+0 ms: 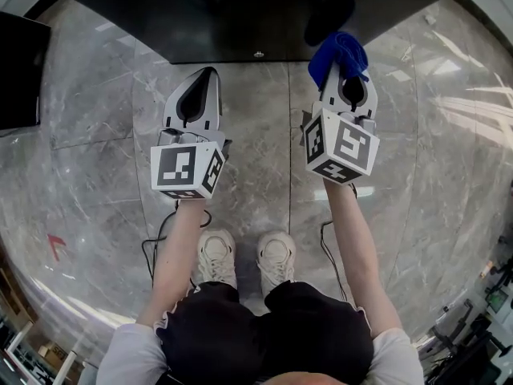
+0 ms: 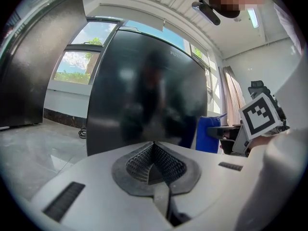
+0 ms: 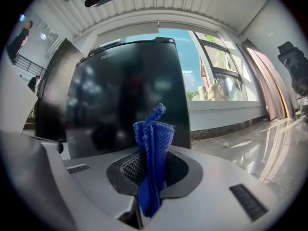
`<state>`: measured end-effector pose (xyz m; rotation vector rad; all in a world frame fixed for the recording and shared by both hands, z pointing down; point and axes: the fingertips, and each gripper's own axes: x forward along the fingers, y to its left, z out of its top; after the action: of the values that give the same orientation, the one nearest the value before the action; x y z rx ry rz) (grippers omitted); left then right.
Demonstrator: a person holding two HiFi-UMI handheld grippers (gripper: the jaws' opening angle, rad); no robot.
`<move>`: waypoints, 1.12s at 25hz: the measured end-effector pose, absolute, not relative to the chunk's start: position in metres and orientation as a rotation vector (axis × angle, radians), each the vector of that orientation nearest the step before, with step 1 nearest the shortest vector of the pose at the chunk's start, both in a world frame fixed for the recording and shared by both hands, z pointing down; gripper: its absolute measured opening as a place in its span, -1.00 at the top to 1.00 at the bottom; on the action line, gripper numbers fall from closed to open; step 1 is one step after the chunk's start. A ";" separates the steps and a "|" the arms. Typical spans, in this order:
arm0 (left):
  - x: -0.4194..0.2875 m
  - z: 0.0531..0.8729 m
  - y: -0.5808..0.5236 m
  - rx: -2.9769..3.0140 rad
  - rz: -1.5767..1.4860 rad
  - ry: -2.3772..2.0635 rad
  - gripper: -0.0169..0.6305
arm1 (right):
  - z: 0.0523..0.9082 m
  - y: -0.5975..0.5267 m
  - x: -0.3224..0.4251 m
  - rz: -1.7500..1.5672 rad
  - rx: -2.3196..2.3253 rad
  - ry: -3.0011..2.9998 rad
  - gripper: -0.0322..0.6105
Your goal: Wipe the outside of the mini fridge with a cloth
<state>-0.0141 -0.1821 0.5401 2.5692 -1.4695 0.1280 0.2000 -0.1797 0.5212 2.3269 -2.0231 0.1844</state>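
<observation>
1. The only lettering I can find is a small pale logo near the top left corner of the mini fridge point(image 3: 126, 90) door in the right gripper view. It is too small and faint for me to read.
2. The cubes on both tongs carry black-and-white square markers, patterns only with no letters. A red arrow mark point(image 1: 54, 244) sits on the floor point(image 1: 256, 135) off to my left.
3. The fridge point(image 1: 240, 14) is black and glossy and stands upright on the grey marble floor, straight ahead of the shoes point(image 1: 247, 257). Its door faces both tongs.
4. The right gripper point(image 1: 343, 69) is clamped on the blue cloth point(image 1: 337, 53). In its own view the jaws pinch the cloth point(image 3: 153, 143) along their seam.
5. The cloth is folded into a narrow strip. Its long axis runs along the jaws, and its free end sticks out past the tips toward the fridge door.
6. From the head view the cloth's end overlaps the fridge's lower front edge. I cannot tell whether it touches the door.
7. The left gripper point(image 1: 208, 74) has its jaws together with nothing between them point(image 2: 154, 147). It points at the fridge point(image 2: 144, 90) door and is level with the right gripper and apart from it.
8. Cables point(image 1: 160, 239) trail from both tongs down to the floor beside the legs.
</observation>
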 end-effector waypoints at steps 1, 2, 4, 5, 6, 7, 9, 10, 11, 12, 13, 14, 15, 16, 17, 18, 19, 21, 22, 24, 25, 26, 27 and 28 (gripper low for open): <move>-0.019 0.540 -0.182 2.562 0.123 -1.478 0.94 | 0.523 -0.180 0.187 0.194 2.295 -2.056 0.70; -0.024 0.539 -0.183 2.555 0.117 -1.490 0.94 | 0.525 -0.180 0.174 0.201 2.263 -2.087 0.70; -0.038 0.538 -0.184 2.537 0.106 -1.520 0.94 | 0.528 -0.181 0.145 0.209 2.195 -2.150 0.70; -0.046 0.538 -0.184 2.527 0.102 -1.537 0.94 | 0.529 -0.181 0.129 0.211 2.161 -2.182 0.70; -0.053 0.538 -0.184 2.517 0.101 -1.553 0.94 | 0.531 -0.182 0.113 0.213 2.128 -2.213 0.70; -0.061 0.539 -0.184 2.507 0.101 -1.568 0.94 | 0.532 -0.183 0.097 0.216 2.092 -2.246 0.70; -0.076 0.542 -0.186 2.488 0.105 -1.596 0.94 | 0.534 -0.186 0.065 0.226 2.019 -2.314 0.70; -0.084 0.543 -0.187 2.479 0.106 -1.609 0.94 | 0.535 -0.188 0.050 0.230 1.990 -2.343 0.70; -0.092 0.545 -0.188 2.471 0.105 -1.619 0.94 | 0.536 -0.190 0.036 0.232 1.969 -2.365 0.70; -0.100 0.547 -0.189 2.461 0.104 -1.628 0.94 | 0.538 -0.192 0.024 0.235 1.954 -2.379 0.70; -0.107 0.549 -0.191 2.450 0.103 -1.636 0.94 | 0.542 -0.195 0.013 0.239 1.942 -2.388 0.70; -0.115 0.553 -0.192 2.437 0.102 -1.644 0.94 | 0.546 -0.199 0.001 0.245 1.929 -2.394 0.70; -0.124 0.556 -0.194 2.423 0.100 -1.652 0.94 | 0.552 -0.204 -0.012 0.249 1.913 -2.400 0.70; -0.132 0.560 -0.197 2.410 0.096 -1.659 0.94 | 0.559 -0.209 -0.026 0.248 1.892 -2.405 0.70; -0.140 0.563 -0.200 2.398 0.090 -1.665 0.94 | 0.565 -0.214 -0.040 0.243 1.869 -2.410 0.70; -0.148 0.567 -0.202 2.389 0.084 -1.669 0.94 | 0.571 -0.219 -0.053 0.235 1.845 -2.418 0.70; -0.156 0.570 -0.203 2.381 0.081 -1.673 0.94 | 0.575 -0.223 -0.066 0.226 1.822 -2.427 0.70; -0.170 0.577 -0.204 2.360 0.092 -1.687 0.94 | 0.582 -0.231 -0.087 0.208 1.784 -2.448 0.70; -0.177 0.579 -0.203 2.346 0.099 -1.698 0.94 | 0.584 -0.235 -0.096 0.202 1.770 -2.456 0.70; -0.192 0.584 -0.203 2.312 0.104 -1.726 0.94 | 0.588 -0.245 -0.110 0.194 1.761 -2.462 0.70; -0.199 0.587 -0.203 2.296 0.103 -1.738 0.94 | 0.589 -0.250 -0.115 0.188 1.763 -2.462 0.70; -0.204 0.589 -0.203 2.282 0.103 -1.748 0.94 | 0.589 -0.254 -0.119 0.180 1.767 -2.461 0.70; -0.207 0.591 -0.203 2.273 0.103 -1.754 0.94 | 0.590 -0.256 -0.121 0.172 1.769 -2.460 0.70; -0.209 0.592 -0.203 2.268 0.103 -1.757 0.94 | 0.591 -0.257 -0.122 0.166 1.769 -2.460 0.70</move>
<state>-0.2090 -0.2034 0.5919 2.2683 -1.7570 0.1030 -0.1216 -0.2571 0.5906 1.7691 -2.4596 0.1660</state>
